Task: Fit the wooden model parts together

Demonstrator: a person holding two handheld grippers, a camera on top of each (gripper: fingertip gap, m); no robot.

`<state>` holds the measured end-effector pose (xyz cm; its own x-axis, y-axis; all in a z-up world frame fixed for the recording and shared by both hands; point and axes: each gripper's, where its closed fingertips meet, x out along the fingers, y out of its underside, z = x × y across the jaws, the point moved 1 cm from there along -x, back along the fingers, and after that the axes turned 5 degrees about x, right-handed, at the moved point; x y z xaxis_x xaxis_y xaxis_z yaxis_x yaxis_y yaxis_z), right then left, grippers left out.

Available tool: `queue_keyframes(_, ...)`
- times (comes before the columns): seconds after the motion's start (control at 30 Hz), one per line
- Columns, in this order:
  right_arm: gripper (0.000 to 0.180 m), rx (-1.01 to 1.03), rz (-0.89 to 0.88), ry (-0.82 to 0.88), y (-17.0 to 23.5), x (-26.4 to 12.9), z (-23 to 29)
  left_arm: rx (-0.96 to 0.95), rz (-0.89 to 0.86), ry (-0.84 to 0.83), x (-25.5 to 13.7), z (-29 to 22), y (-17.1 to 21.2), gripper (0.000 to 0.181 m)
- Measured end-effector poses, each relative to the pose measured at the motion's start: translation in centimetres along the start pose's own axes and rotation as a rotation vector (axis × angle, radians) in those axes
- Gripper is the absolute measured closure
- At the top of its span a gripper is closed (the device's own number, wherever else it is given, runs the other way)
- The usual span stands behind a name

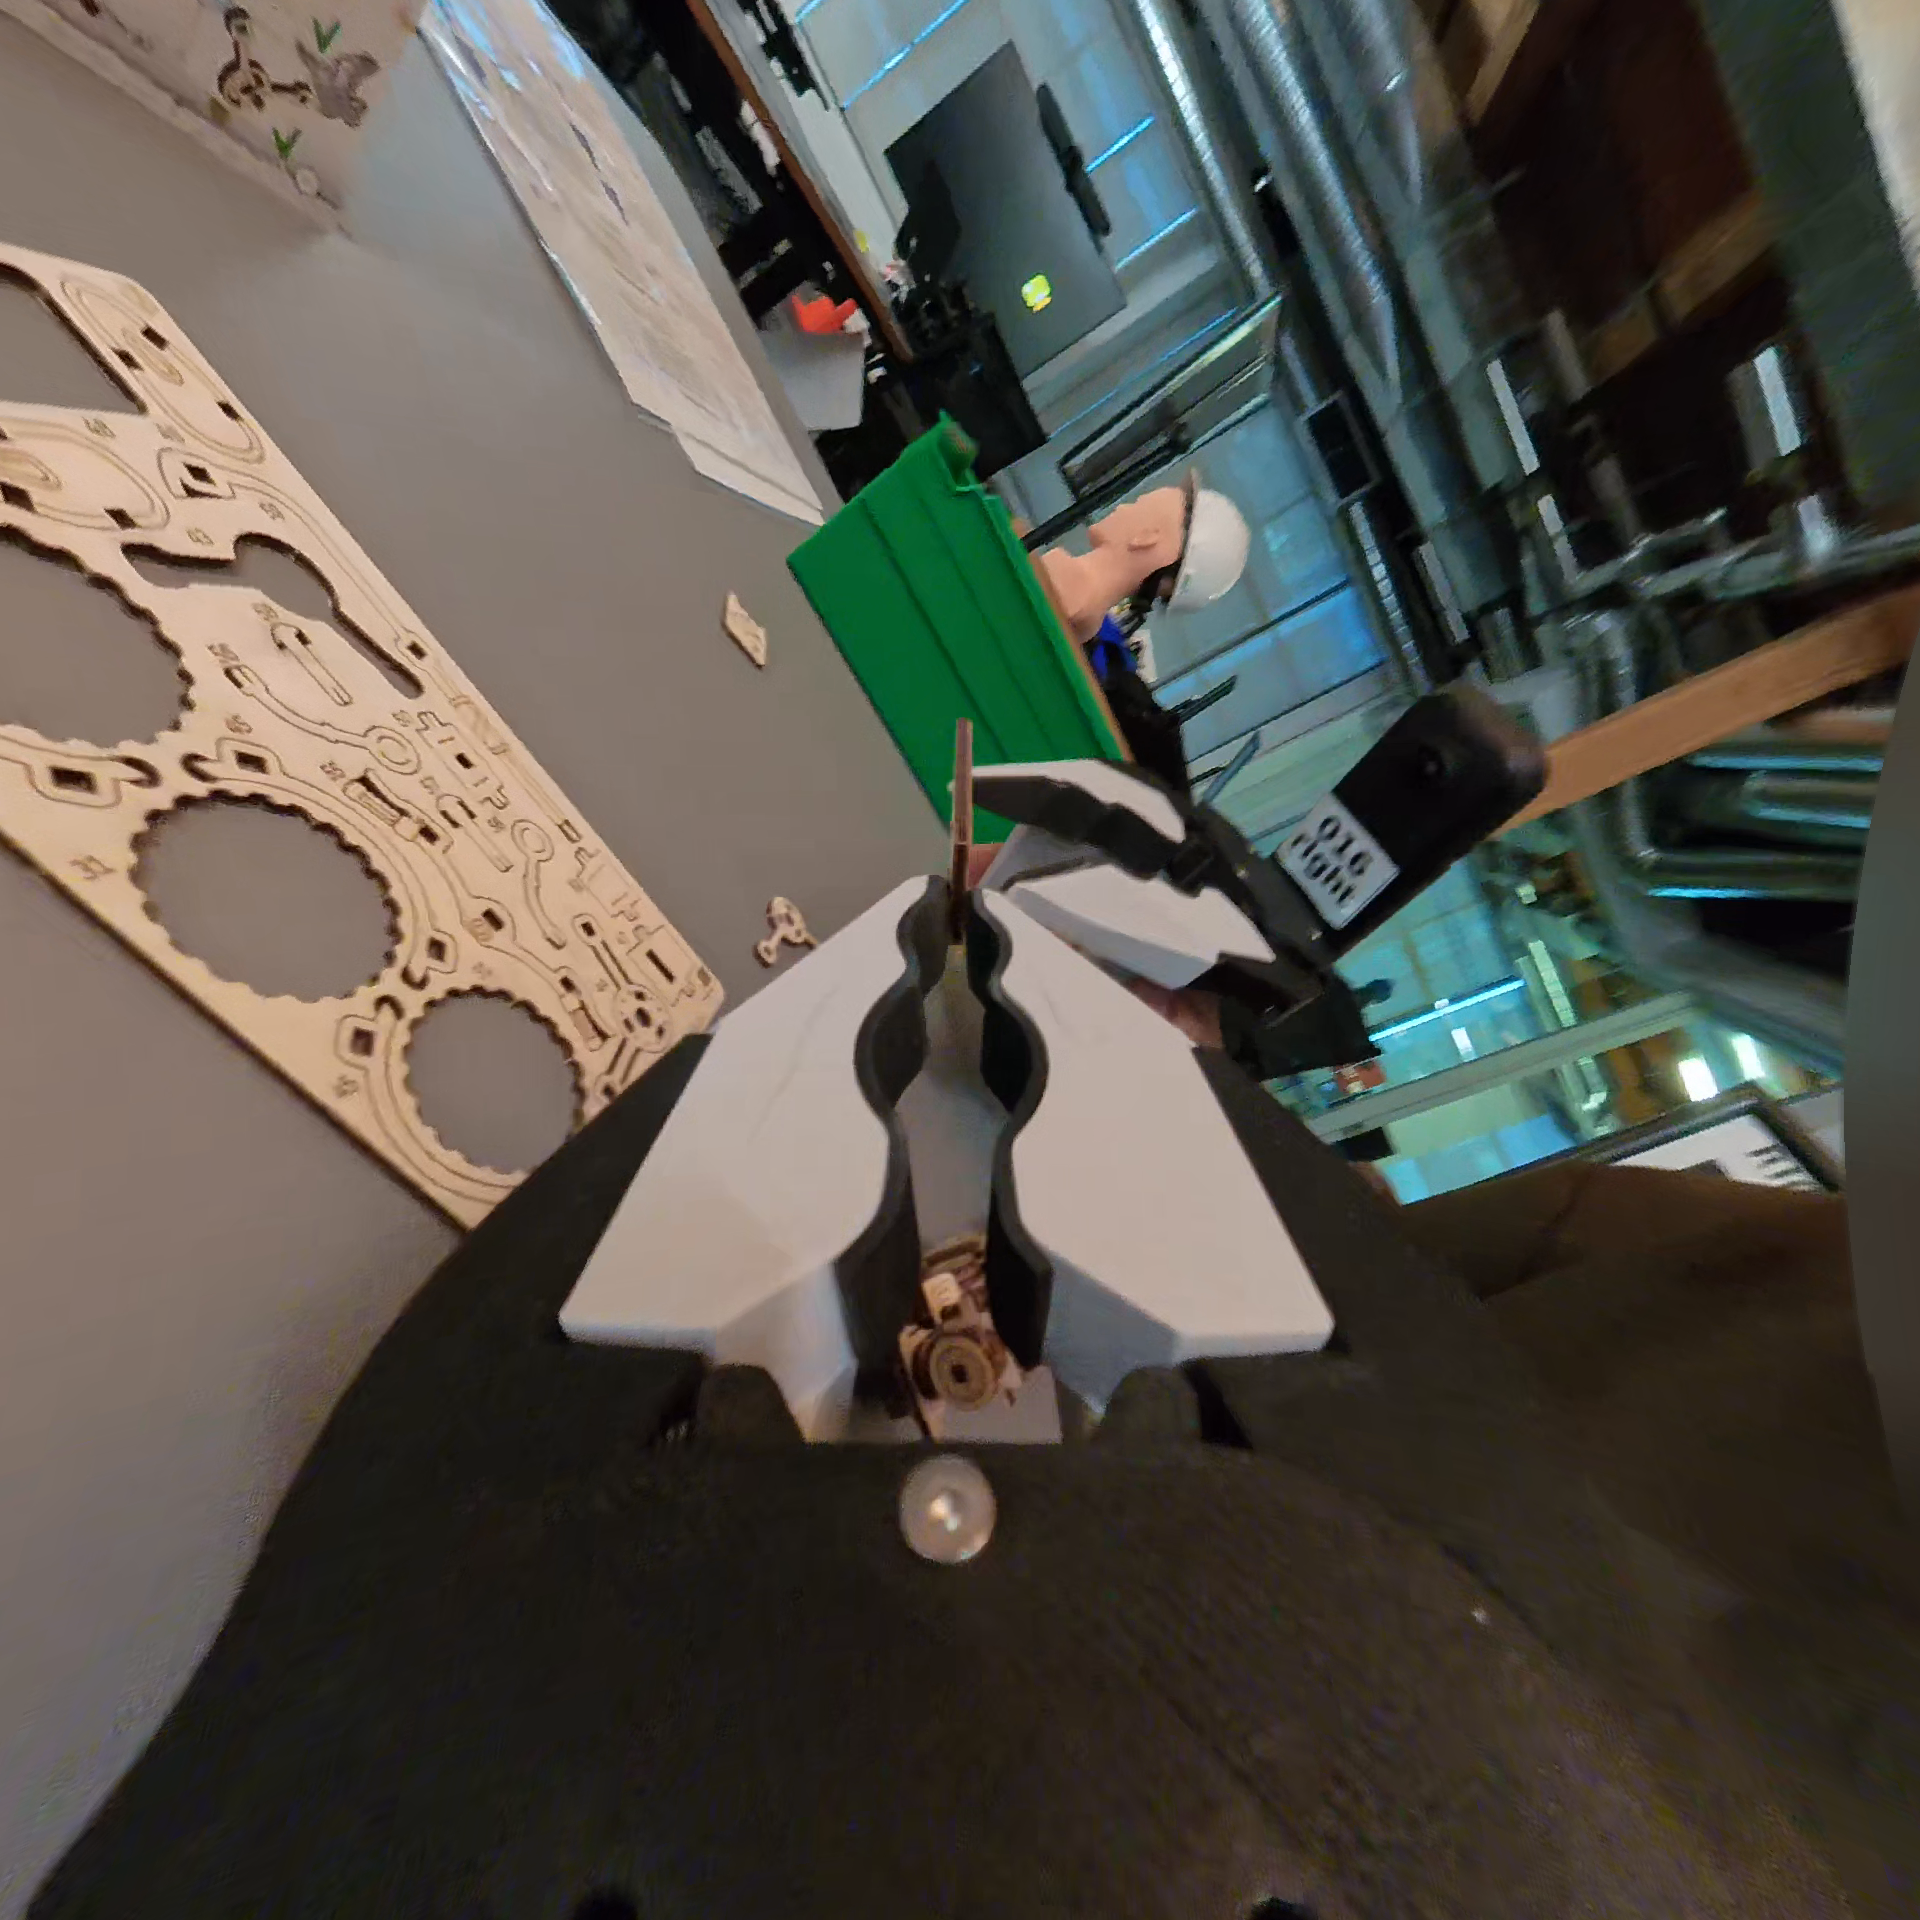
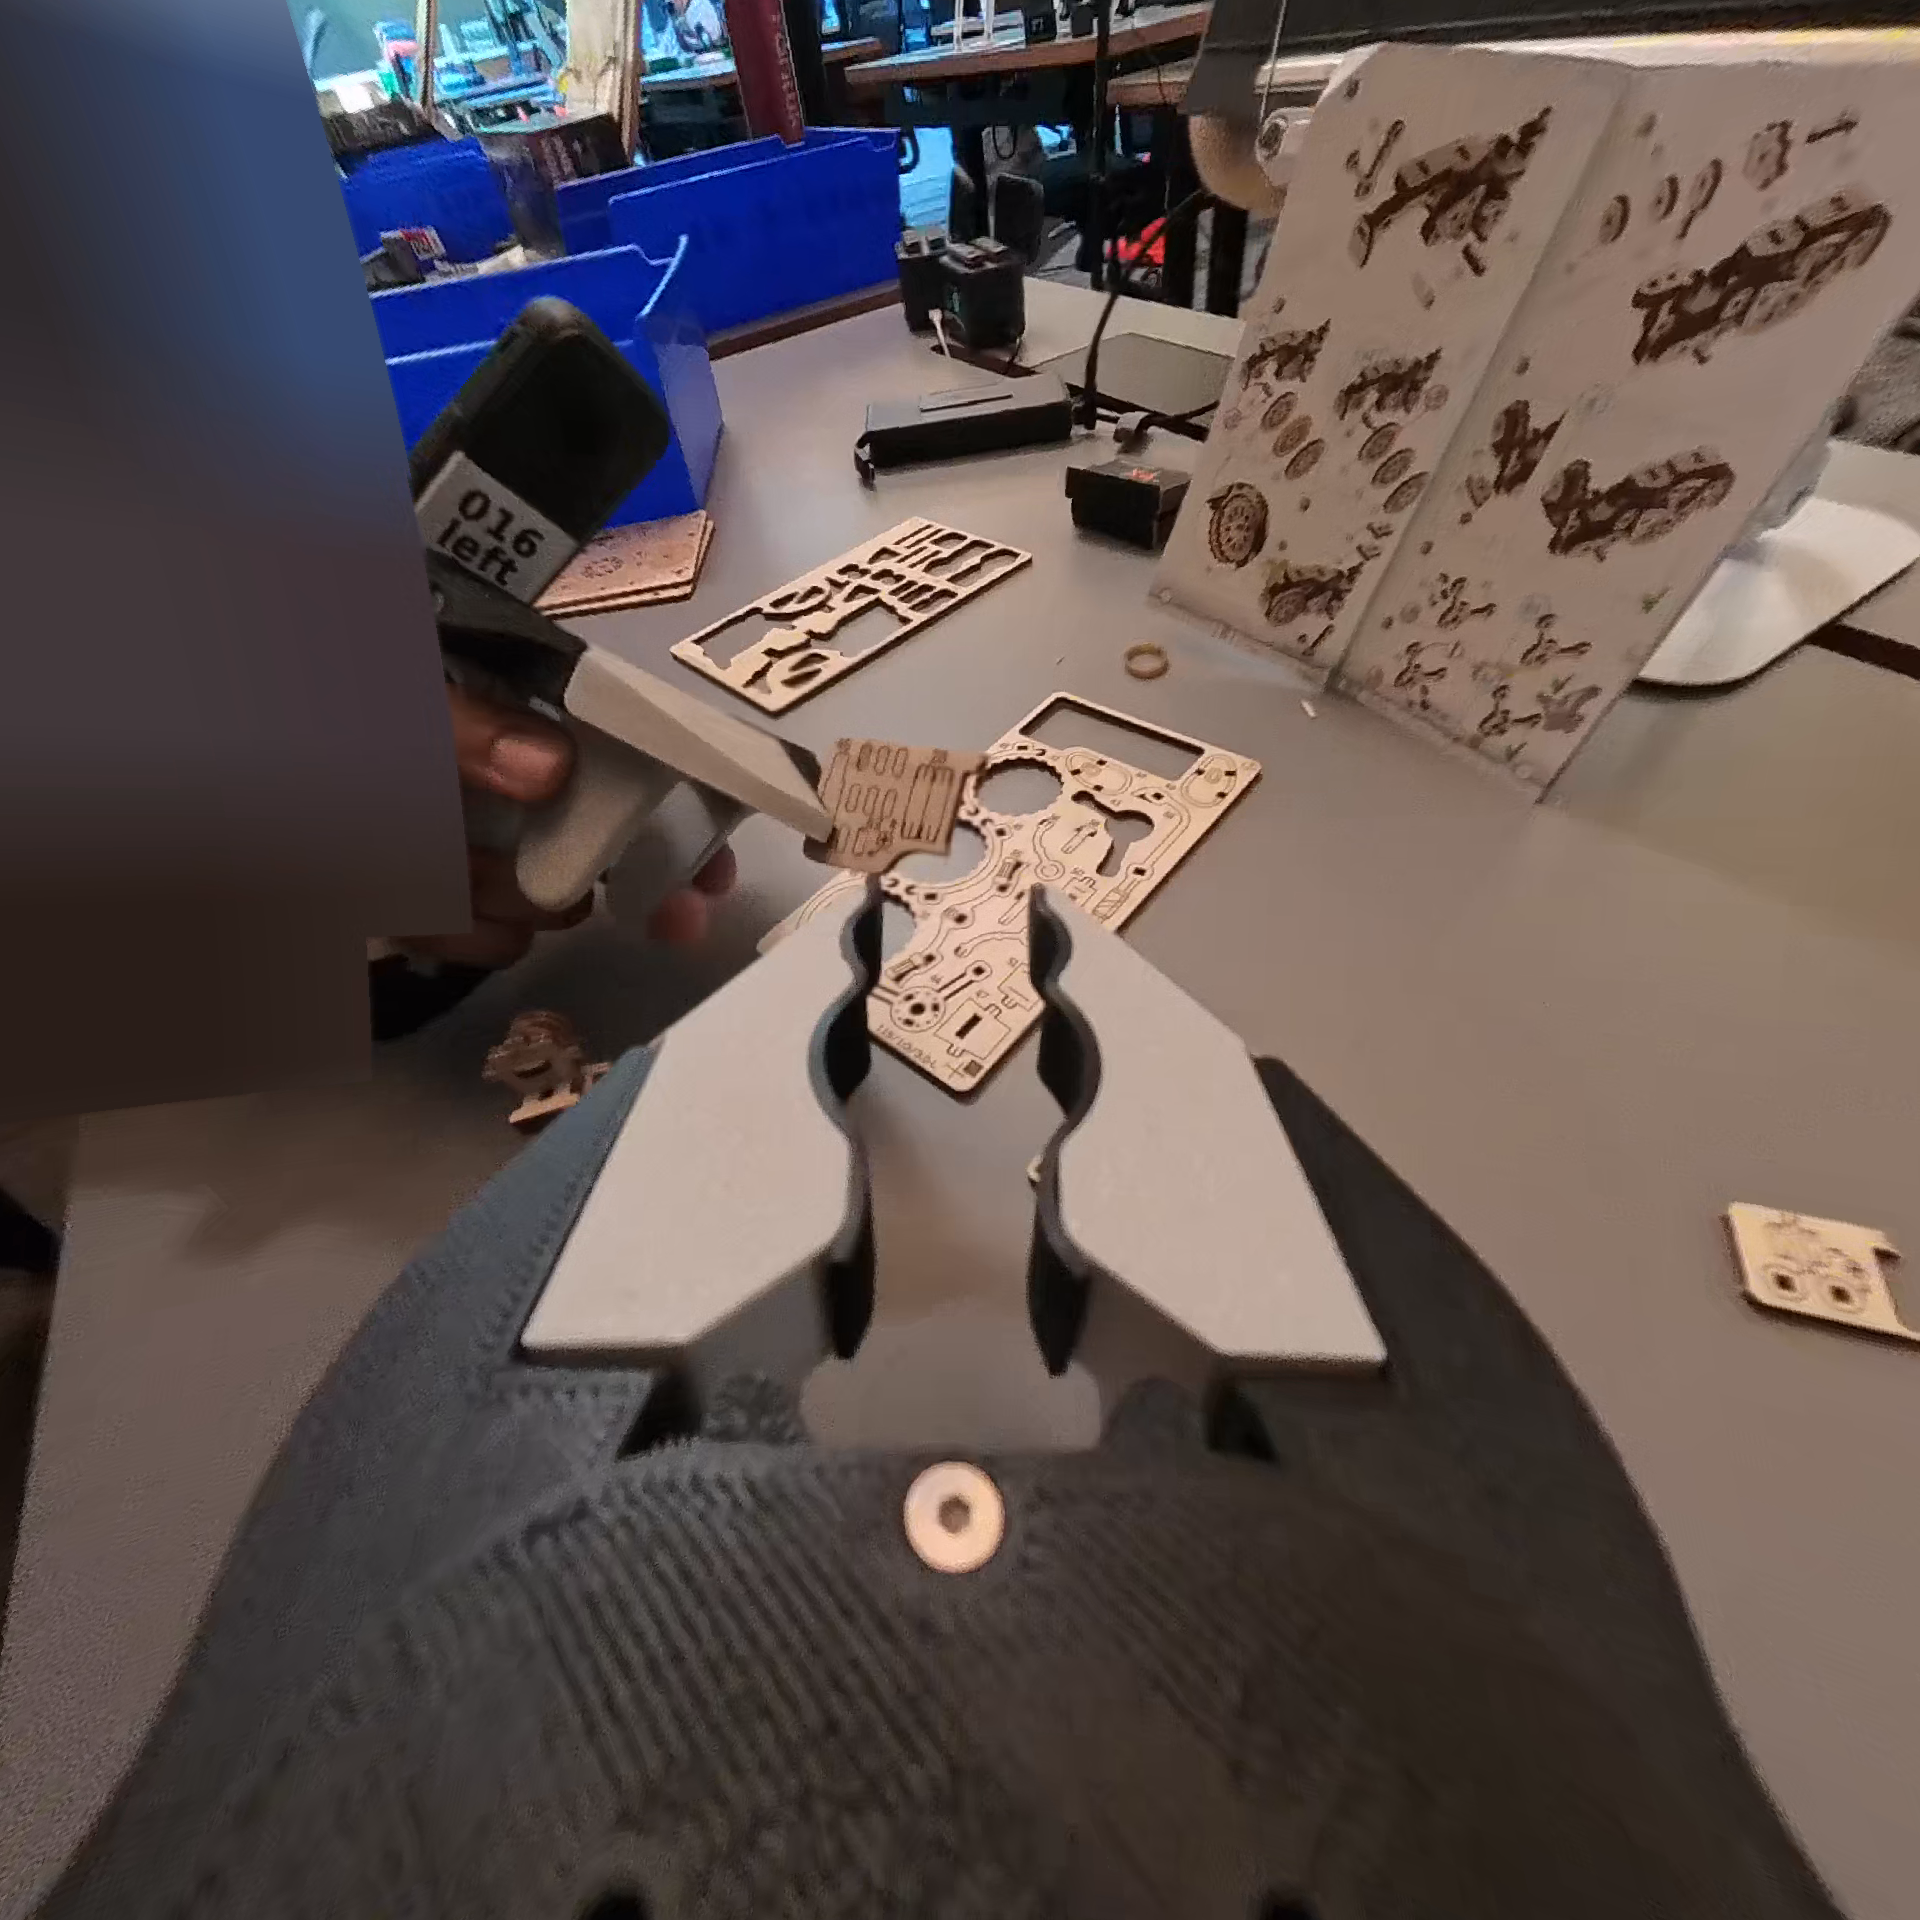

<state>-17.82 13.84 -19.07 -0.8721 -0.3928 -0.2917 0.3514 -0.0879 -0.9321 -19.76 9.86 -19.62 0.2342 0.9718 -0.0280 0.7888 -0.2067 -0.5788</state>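
My left gripper [image 1: 956, 904] is shut on a small wooden part panel [image 1: 962, 810], which I see edge-on and which sticks up past the fingertips. In the right wrist view the same panel [image 2: 894, 800] hangs above the table in the left gripper [image 2: 821, 805]. My right gripper [image 2: 951, 914] is open and empty, its tips just below and in front of the panel. It shows in the left wrist view [image 1: 992, 840] right beside the panel. A small partly built wooden model [image 2: 540, 1060] stands on the table under the left gripper; it also shows between my left fingers [image 1: 951, 1340].
A large punched wooden sheet [image 2: 1081, 883] lies flat on the grey table [image 2: 1455, 1039], another sheet [image 2: 852, 613] behind it. An open instruction booklet [image 2: 1507, 416] stands at the right. A loose part [image 2: 1818, 1278] lies at the right. Blue bins [image 2: 623, 312] and a green bin [image 1: 935, 623] stand at the back. My two grippers' fingertips are within a few centimetres of each other.
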Motion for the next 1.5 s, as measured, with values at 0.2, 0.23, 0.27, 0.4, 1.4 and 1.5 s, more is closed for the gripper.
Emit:
queue_keyframes(0.2,0.156,0.144,-0.065,-0.044,-0.5,0.3,0.6,-0.071,-0.024,0.07,0.1,-0.7,0.0,0.181)
queue_keyframes(0.23,0.156,0.186,-0.086,-0.056,-0.8,0.2,0.5,-0.081,-0.026,0.079,0.1,-0.9,0.0,0.181)
queue_keyframes(0.27,0.156,0.221,-0.098,-0.066,-0.9,0.1,0.4,-0.093,-0.03,0.087,0.2,-1.0,0.0,0.181)
queue_keyframes(0.4,0.155,0.347,-0.09,-0.149,-0.5,0.4,0.9,-0.144,-0.041,0.118,0.4,-1.4,0.2,0.181)
queue_keyframes(1.4,0.167,0.368,-0.089,-0.252,-1.0,0.5,2.1,-0.081,-0.079,0.067,0.1,-2.5,0.0,0.181)
queue_keyframes(1.5,0.166,0.343,-0.086,-0.235,-1.1,0.5,2.1,-0.043,-0.079,0.044,0.1,-2.5,0.0,0.18)
